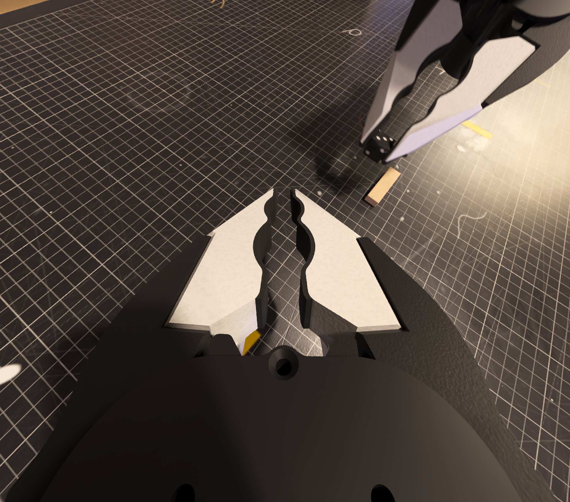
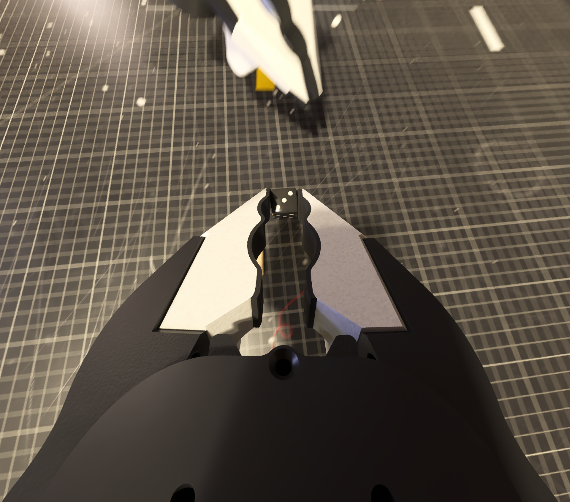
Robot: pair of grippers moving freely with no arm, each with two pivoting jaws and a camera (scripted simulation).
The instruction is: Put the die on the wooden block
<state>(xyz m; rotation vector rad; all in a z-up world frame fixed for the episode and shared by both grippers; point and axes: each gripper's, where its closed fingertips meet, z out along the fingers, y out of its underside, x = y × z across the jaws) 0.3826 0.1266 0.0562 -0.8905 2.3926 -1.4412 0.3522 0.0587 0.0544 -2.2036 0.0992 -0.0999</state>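
Die (image 2: 284,203) sits pinched at the tips of your right tool (image 1: 378,152), clear of the bench (image 1: 154,117). Wooden block (image 1: 382,186) lies flat just beyond those tips, long axis toward them. Your left tool (image 1: 282,194) stands narrow, empty, farther off.

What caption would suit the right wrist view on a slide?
Right tool pinches a black die at its fingertips above the gridded mat.

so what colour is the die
Black with white pips; the die shows best in the right wrist view.
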